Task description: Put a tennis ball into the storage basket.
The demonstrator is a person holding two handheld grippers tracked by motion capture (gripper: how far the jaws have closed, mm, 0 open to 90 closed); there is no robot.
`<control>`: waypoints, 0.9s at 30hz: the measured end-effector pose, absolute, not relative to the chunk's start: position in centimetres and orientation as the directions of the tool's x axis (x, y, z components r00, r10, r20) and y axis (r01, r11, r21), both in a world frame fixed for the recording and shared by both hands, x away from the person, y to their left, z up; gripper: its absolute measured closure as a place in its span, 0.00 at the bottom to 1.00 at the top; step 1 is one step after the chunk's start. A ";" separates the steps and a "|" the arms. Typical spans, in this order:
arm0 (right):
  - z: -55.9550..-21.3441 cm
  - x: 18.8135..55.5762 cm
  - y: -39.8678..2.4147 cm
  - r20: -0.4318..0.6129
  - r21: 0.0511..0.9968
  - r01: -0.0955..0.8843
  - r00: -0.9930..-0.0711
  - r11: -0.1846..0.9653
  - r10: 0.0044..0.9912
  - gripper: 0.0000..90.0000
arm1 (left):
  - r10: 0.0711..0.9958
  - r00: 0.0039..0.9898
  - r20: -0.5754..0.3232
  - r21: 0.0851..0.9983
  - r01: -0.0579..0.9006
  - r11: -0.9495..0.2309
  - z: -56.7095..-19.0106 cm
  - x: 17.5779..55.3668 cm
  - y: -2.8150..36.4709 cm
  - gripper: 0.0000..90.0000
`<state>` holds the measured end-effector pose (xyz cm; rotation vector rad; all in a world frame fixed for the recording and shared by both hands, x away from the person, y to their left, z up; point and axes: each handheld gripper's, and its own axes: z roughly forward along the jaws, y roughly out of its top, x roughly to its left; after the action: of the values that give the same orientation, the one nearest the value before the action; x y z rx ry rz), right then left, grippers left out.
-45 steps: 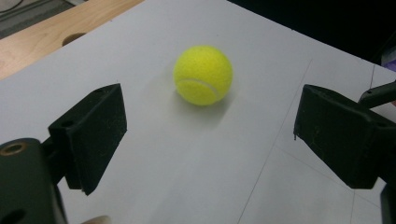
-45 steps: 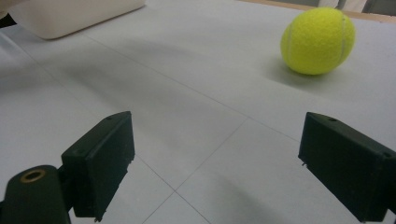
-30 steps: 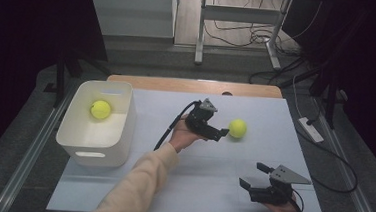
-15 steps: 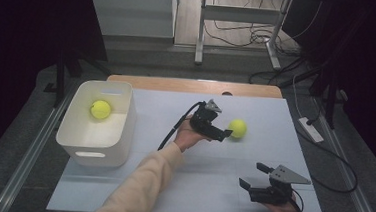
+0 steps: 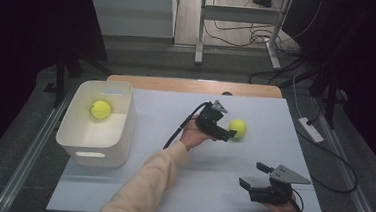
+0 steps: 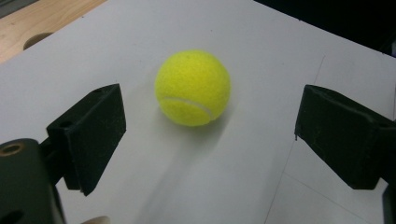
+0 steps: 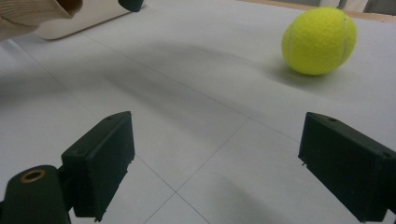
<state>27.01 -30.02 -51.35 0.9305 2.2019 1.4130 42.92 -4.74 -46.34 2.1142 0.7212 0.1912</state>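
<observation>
yellow felt tennis ball (image 6: 192,87) with a white curved seam.

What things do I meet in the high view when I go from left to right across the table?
White bin with a tennis ball inside → left claw → second tennis ball on the mat → right claw.

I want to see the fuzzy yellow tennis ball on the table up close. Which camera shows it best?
The left gripper view: the fuzzy yellow tennis ball sits big, sharp and centred. The right gripper view shows it farther off; the high view shows it tiny.
</observation>
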 end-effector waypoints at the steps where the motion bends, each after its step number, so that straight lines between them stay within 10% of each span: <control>1: -51.3 27.0 -30.0 0.047 0.900 0.332 -0.718 0.282 0.695 0.11 | 0.560 0.819 -0.122 0.781 0.428 -0.454 -46.4 43.0 -4.9 0.10; 27: -51.3 27.1 -30.2 0.053 0.903 0.332 -0.717 0.274 0.695 0.11 | 0.572 0.812 -0.117 0.761 0.443 -0.473 -47.3 44.3 -6.9 0.08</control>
<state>27.05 -30.19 -51.33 0.9335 2.1966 1.4237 44.34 -6.94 -47.29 2.1441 0.7443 0.1923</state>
